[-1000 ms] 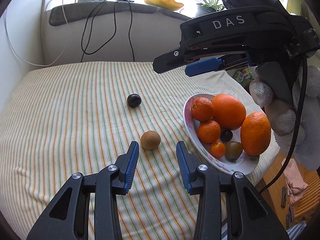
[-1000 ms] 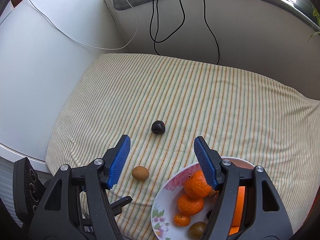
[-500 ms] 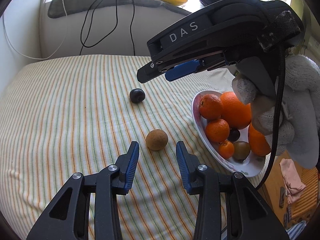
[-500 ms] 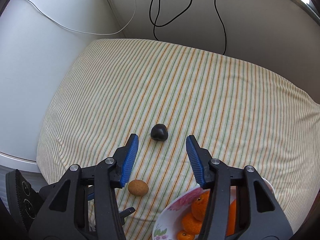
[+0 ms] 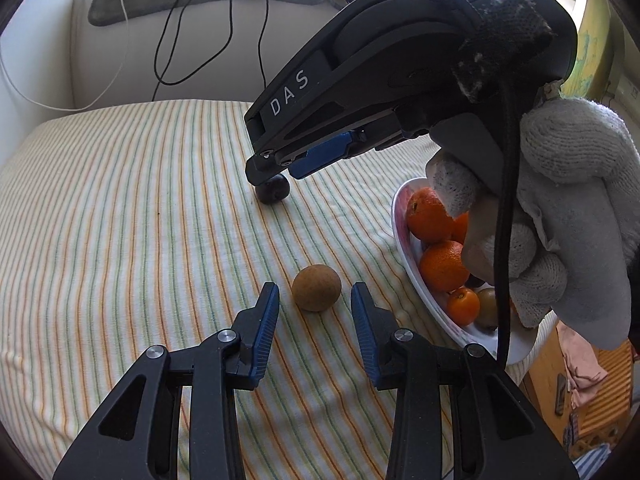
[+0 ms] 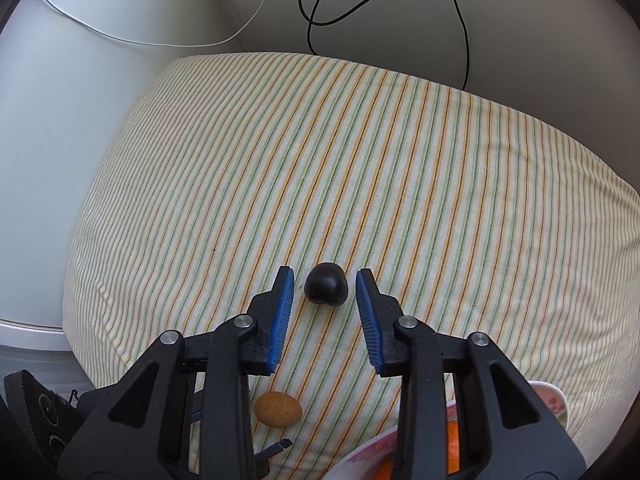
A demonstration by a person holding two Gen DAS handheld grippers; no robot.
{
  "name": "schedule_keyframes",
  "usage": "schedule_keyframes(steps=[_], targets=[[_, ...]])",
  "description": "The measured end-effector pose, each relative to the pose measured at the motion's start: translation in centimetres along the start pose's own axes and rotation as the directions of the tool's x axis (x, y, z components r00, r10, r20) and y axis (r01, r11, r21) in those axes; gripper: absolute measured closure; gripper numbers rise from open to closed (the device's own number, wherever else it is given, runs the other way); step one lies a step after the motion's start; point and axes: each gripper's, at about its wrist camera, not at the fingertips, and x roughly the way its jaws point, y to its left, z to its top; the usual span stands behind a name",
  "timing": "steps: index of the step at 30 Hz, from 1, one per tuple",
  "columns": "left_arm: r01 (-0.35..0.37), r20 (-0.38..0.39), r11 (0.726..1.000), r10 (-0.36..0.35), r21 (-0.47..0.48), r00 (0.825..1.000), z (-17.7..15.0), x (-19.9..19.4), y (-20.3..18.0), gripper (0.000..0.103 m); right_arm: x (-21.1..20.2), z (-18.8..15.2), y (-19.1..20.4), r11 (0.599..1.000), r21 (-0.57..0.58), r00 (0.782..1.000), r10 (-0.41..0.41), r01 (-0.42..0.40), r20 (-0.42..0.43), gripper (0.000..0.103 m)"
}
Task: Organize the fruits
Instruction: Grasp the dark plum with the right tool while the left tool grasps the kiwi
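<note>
1. Landmark: white bowl (image 5: 404, 256) of fruit, at the right edge of the striped cloth (image 6: 360, 160) covering the worktop. Its outer rim hangs at or past the cloth's edge. Oranges (image 5: 442, 266) are piled inside, with a kiwi (image 5: 488, 308) low in the bowl.
2. Brown fruit (image 5: 317, 288) lies on the cloth just left of the bowl, not touching it.
3. Dark plum (image 6: 326, 289) lies farther from the bowl, toward the middle of the cloth, well apart from the brown fruit.
4. Right gripper (image 6: 325, 294), held in a gloved hand (image 5: 560, 232), points steeply down over the plum. Its jaws have just been closing; the plum sits between the blue pads, a narrow gap showing on each side, no contact seen.
5. Left gripper (image 5: 314, 316): jaws apart, tips either side of the brown fruit's near side, not touching it.
6. Open room: cloth beyond and left of the plum is bare out to its far and left edges; wall and hanging cables (image 6: 460, 20) behind.
</note>
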Motion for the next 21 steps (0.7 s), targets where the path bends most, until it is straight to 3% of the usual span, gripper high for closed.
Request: schedule_keyframes(steps=[8, 21], targets=[[0.003, -0.017, 1.000, -0.003, 0.005, 1.000, 0.7, 1.4, 0.2, 0.069, 2.2, 0.7, -0.1, 1.000, -0.002, 1.000, -0.010, 0.010, -0.023, 0.075], [0.000, -0.012, 1.000, 0.000, 0.002, 1.000, 1.4, 2.1, 0.7, 0.078, 2.6, 0.6, 0.1, 1.000, -0.006, 1.000, -0.008, 0.008, -0.015, 0.079]])
